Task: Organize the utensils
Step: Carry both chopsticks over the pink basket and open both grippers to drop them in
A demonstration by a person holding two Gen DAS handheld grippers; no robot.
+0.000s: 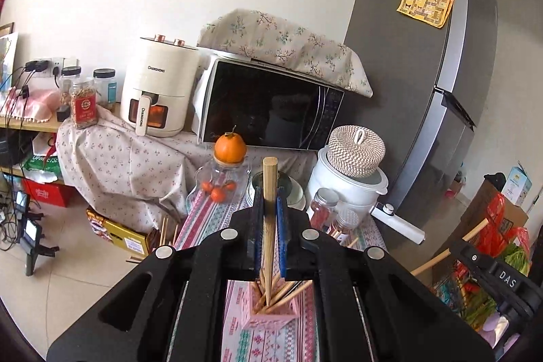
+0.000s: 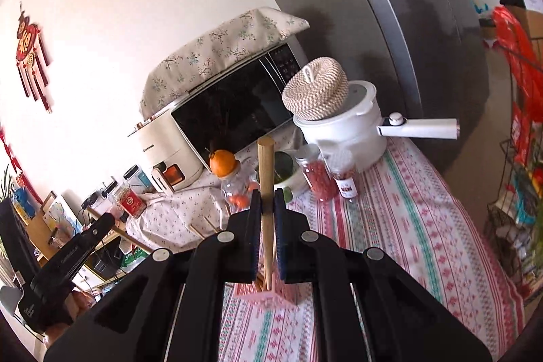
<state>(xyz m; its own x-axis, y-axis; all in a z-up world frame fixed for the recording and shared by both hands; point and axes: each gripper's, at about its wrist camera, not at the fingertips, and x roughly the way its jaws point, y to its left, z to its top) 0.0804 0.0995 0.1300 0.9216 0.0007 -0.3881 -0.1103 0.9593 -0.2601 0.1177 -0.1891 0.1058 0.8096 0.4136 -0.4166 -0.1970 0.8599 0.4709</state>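
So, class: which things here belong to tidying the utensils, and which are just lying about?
Job:
- left gripper with its chopstick
- right gripper with its chopstick
- pink holder

Lying about:
- microwave
- air fryer
- orange
- white pot

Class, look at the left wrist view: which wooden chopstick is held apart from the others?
The chopstick clamped upright in the left tongs; the others lean loose in the pink holder below.

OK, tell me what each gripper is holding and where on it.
Left gripper: one wooden chopstick, clamped below its thick top end. Right gripper: another wooden chopstick, gripped likewise. Both tips point toward the pink holder.
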